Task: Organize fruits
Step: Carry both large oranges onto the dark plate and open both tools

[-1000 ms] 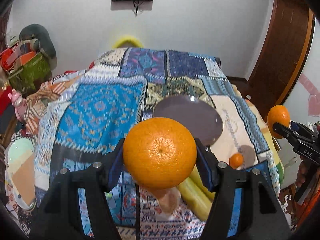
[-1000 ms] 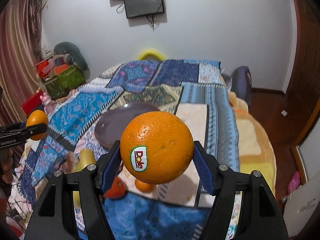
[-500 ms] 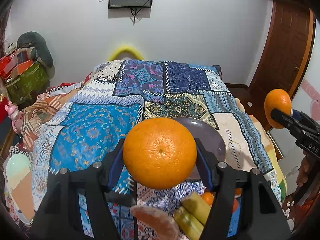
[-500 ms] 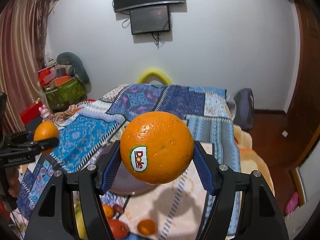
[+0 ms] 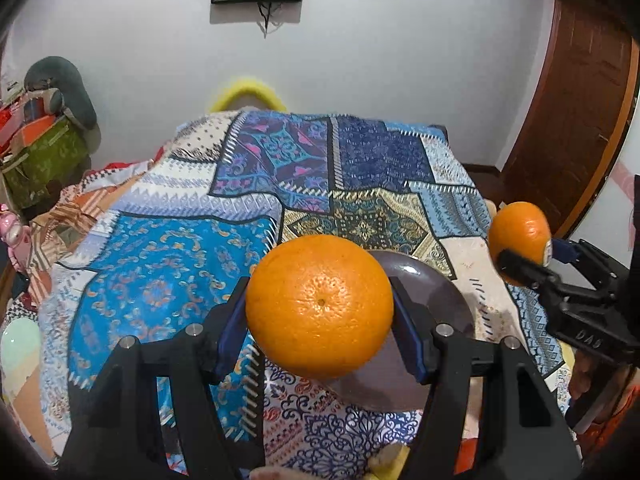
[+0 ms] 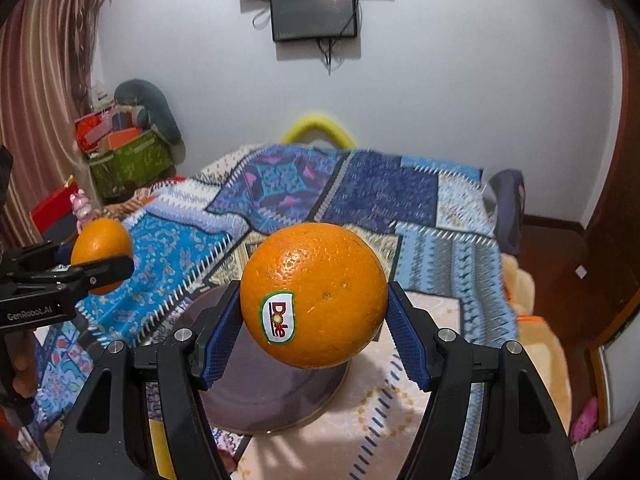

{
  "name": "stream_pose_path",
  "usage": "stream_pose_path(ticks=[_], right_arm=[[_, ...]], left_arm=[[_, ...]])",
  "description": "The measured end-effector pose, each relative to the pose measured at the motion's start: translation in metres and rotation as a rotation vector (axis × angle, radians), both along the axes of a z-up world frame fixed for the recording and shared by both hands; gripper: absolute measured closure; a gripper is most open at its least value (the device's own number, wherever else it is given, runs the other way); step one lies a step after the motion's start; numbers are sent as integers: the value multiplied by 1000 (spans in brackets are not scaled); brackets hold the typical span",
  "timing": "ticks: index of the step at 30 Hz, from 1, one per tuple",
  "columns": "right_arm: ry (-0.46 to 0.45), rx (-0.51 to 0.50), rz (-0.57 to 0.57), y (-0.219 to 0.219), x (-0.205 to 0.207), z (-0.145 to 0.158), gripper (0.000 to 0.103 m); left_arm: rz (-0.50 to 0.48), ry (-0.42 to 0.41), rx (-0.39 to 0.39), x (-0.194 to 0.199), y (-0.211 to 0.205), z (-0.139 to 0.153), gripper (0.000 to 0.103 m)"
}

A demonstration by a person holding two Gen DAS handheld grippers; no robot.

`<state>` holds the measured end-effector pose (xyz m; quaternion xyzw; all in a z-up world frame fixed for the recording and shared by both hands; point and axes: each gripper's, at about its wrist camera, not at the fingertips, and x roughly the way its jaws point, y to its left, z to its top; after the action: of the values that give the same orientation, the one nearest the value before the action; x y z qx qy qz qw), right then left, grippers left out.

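Left wrist view: both grippers are pinching firm, round, roll-prone oranges across their middles above the plate.

A plate is lying on the quilt, below two oranges being held side by side above it.

Both gripped round oranges now sit over the dark round plate, with the loose small fruits gone from both views.
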<state>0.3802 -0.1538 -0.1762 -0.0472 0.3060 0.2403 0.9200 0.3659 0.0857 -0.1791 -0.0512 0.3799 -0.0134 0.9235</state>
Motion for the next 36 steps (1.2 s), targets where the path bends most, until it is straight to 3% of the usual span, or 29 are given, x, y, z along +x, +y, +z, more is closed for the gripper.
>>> stream_pose_path(ticks=[10, 17, 28, 36], right_arm=[[105, -101, 27, 16, 35, -44, 37], [204, -106, 71, 21, 52, -64, 37], [214, -164, 92, 30, 60, -77, 37], [223, -166, 101, 31, 60, -78, 36]], left_arm=[[-55, 124, -7, 38, -10, -48, 39], [-80, 204, -20, 59, -8, -68, 38], [-89, 271, -4, 75, -16, -91, 38], [-108, 239, 1, 69, -23, -84, 36]])
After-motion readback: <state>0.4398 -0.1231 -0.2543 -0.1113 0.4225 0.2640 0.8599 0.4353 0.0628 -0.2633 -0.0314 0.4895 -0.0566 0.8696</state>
